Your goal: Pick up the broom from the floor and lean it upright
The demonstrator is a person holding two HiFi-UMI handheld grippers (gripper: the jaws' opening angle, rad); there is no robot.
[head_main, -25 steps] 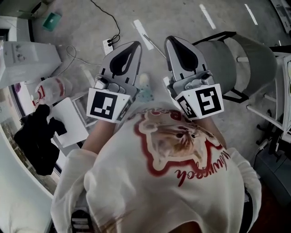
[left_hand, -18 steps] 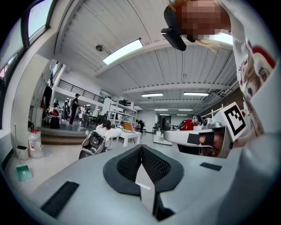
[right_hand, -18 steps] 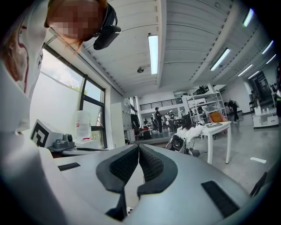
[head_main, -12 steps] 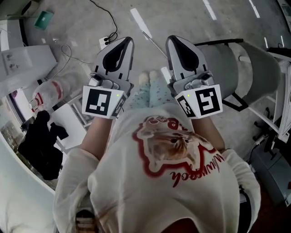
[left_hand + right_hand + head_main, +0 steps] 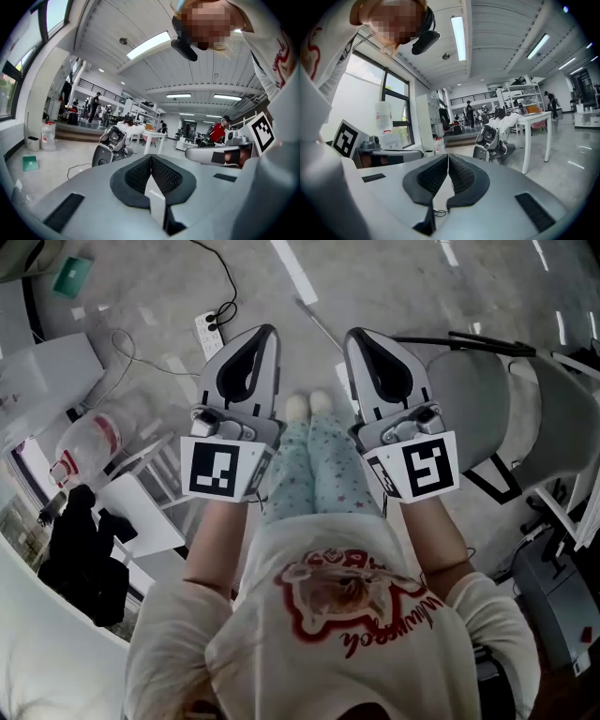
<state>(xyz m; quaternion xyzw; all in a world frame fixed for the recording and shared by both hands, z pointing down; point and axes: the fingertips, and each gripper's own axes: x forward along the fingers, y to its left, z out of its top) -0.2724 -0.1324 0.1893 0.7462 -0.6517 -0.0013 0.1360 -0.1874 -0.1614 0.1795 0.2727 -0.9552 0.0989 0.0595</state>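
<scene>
My left gripper (image 5: 263, 333) and right gripper (image 5: 362, 336) are both clenched on nothing. The thin pole lying on the floor at upper centre, between their tips, looks like the broom (image 5: 319, 324): probably light, stiff and smooth, so I'd grip mid-handle

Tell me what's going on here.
A person stands holding a two-jaw tool in each hand, out in front over the floor. The left tool and right tool are both shut, with nothing between the jaws. A thin stick lies on the floor just ahead, possibly the broom's handle. Nothing has been picked up yet.
</scene>
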